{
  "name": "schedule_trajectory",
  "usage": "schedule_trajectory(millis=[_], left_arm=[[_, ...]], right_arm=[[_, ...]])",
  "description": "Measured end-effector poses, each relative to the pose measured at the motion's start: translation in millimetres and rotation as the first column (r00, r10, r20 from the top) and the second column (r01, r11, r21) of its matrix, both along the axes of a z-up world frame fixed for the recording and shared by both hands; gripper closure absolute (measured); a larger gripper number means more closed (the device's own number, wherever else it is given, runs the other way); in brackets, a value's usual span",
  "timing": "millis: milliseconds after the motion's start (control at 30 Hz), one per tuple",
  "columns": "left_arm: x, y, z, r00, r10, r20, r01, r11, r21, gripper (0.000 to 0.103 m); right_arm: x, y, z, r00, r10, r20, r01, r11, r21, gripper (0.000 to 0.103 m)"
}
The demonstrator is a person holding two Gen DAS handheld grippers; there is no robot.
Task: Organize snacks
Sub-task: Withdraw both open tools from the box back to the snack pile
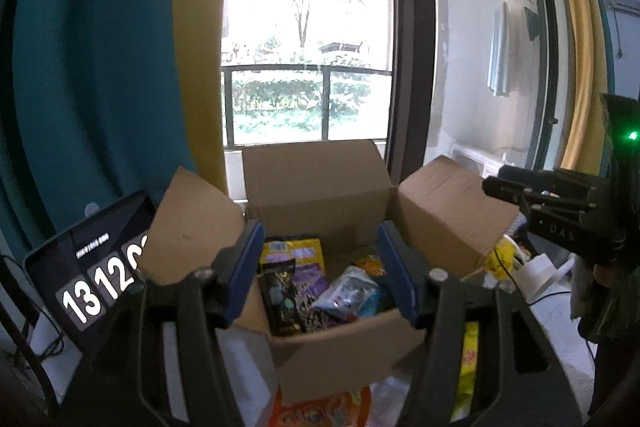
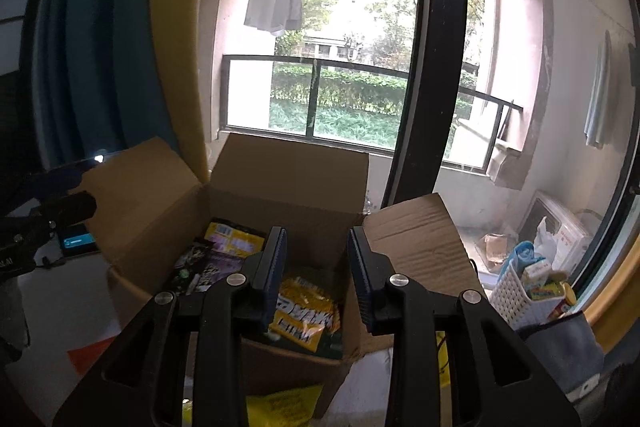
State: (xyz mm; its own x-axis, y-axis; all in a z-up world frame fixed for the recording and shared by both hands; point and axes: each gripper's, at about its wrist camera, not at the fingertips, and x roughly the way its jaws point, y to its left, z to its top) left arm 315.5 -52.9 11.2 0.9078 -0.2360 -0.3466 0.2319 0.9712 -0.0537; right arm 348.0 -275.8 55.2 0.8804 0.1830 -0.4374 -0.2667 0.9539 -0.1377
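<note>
**Snack carton, both claws empty above it**

Left wrist view: my left gripper (image 1: 320,271) stands apart, nothing between its pads, over the open cardboard box (image 1: 340,355). Inside the box: yellow-purple packet (image 1: 294,253), black packet (image 1: 280,297), pale blue packet (image 1: 348,293). Clock tablet (image 1: 86,275) left of the box; my right gripper (image 1: 496,187) at its right flap.

Right wrist view: right gripper (image 2: 316,267) narrowly apart, empty, above the cardboard box (image 2: 288,179); yellow snack bag (image 2: 306,311) inside. White basket (image 2: 516,291) right of the box.
</note>
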Motion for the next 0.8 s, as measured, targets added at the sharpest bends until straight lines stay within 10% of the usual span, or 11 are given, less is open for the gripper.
schedule_trajectory(millis=[667,800], left_arm=[[-80,0,-40,0.992,-0.062,-0.105,0.059,0.998,-0.034,0.036],[-93,5,-49,0.991,-0.062,-0.121,0.058,0.997,-0.043,0.036]], right_arm=[[-103,7,-22,0.993,0.069,-0.095,-0.06,0.994,0.088,0.068],[-115,9,-35,0.99,0.071,-0.125,-0.06,0.994,0.089,0.04]])
